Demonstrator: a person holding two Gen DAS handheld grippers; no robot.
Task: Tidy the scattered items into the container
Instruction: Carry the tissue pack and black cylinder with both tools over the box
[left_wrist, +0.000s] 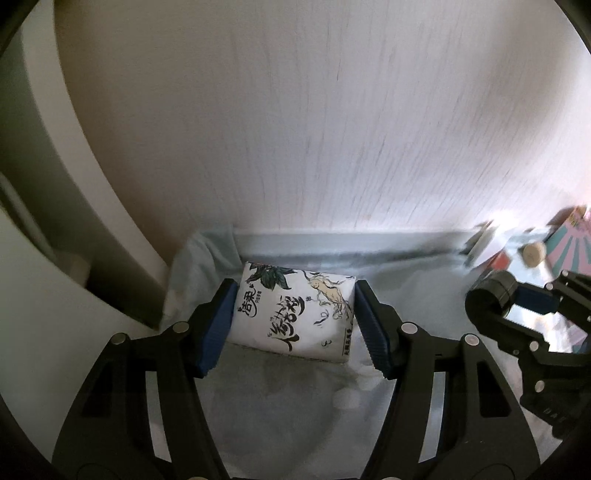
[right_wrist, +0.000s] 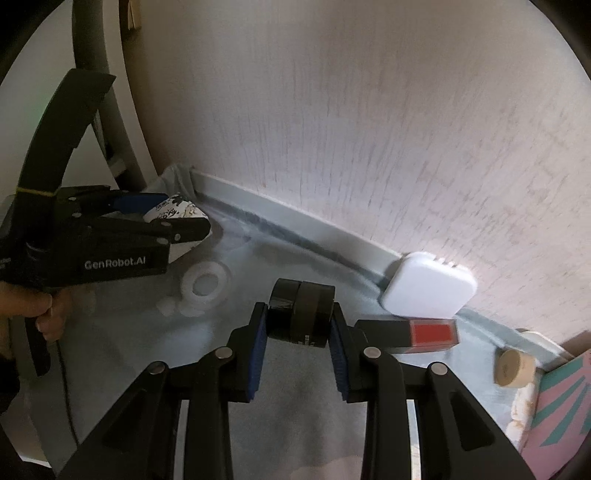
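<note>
A white tissue pack (left_wrist: 291, 314) printed with black script and leaves sits between the blue pads of my left gripper (left_wrist: 295, 295), which press on its two short ends. From the right wrist, the left gripper (right_wrist: 184, 218) holds the tissue pack (right_wrist: 173, 210) at the far left near the wall, and a hand grips its handle. My right gripper (right_wrist: 299, 308) is shut on a black tape roll (right_wrist: 301, 314), held on edge just above the pale blue cloth (right_wrist: 295, 424). In the left wrist view the right gripper (left_wrist: 517, 299) with the black tape roll (left_wrist: 491, 295) is at the right edge.
A clear tape roll (right_wrist: 205, 284) lies on the cloth between the grippers. To the right are a white square case (right_wrist: 428, 286) leaning on the wall, a black and red box (right_wrist: 417, 334), a round wooden disc (right_wrist: 513, 367) and a pink and teal box (right_wrist: 561, 398). A textured wall closes the far side.
</note>
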